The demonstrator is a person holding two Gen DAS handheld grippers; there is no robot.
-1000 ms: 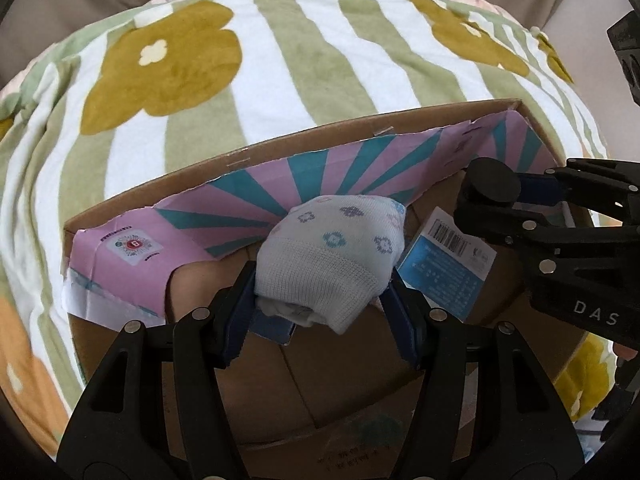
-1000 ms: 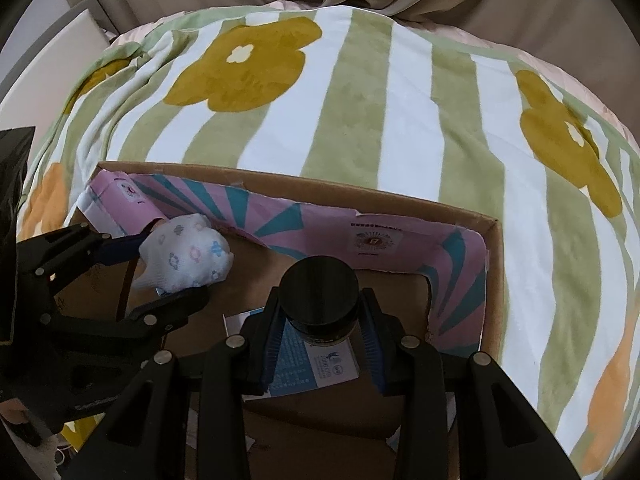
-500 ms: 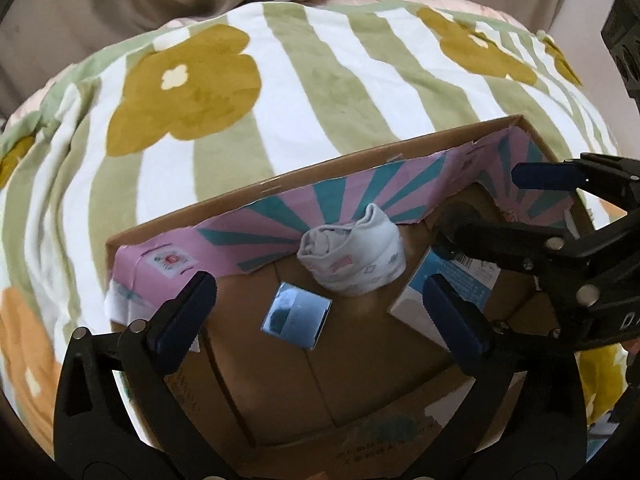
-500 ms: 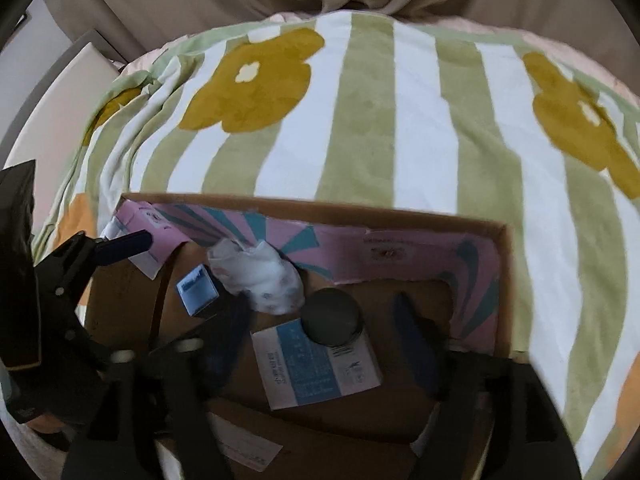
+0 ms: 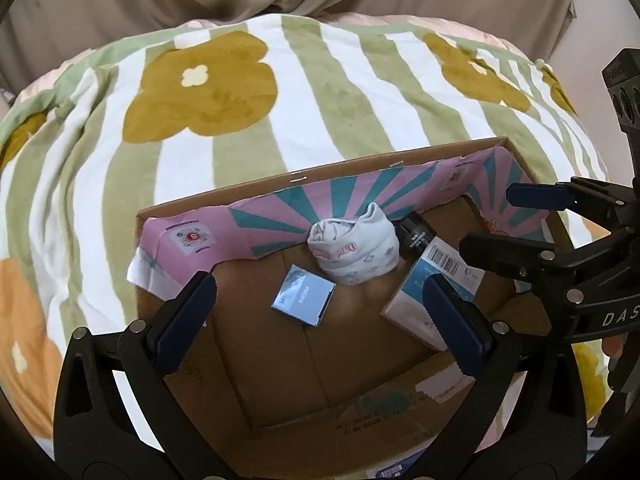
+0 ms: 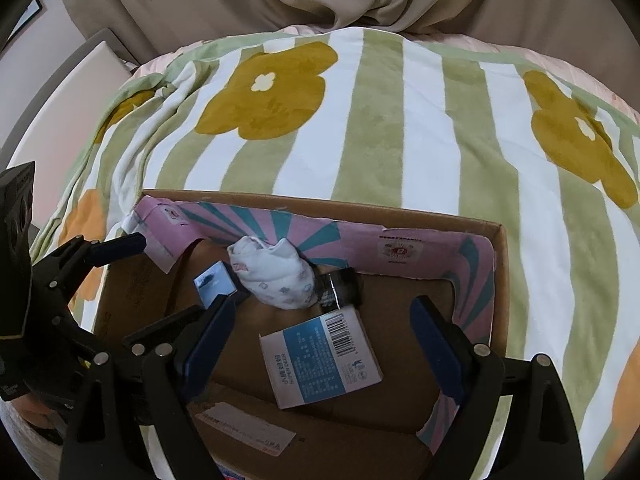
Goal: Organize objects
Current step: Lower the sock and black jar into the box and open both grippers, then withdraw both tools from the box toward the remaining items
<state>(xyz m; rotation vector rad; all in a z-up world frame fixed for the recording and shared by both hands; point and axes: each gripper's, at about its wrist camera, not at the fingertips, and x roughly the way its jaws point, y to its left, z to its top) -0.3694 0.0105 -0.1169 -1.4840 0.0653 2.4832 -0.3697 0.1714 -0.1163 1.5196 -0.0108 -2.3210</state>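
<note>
Atop striped floral blanket, brown cardboard box loaded with rolled white sock and black-capped jar; left tool and right tool spread, empty, release step apparently finished, next likely fetching another item.

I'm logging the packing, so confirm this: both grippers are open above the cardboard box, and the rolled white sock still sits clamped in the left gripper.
Wrong on the sock. In the left wrist view the rolled white sock lies loose on the floor of the brown cardboard box, against its pink-and-teal liner; the left gripper is empty. Both grippers, the right gripper included, are open above the box, as stated.
</note>
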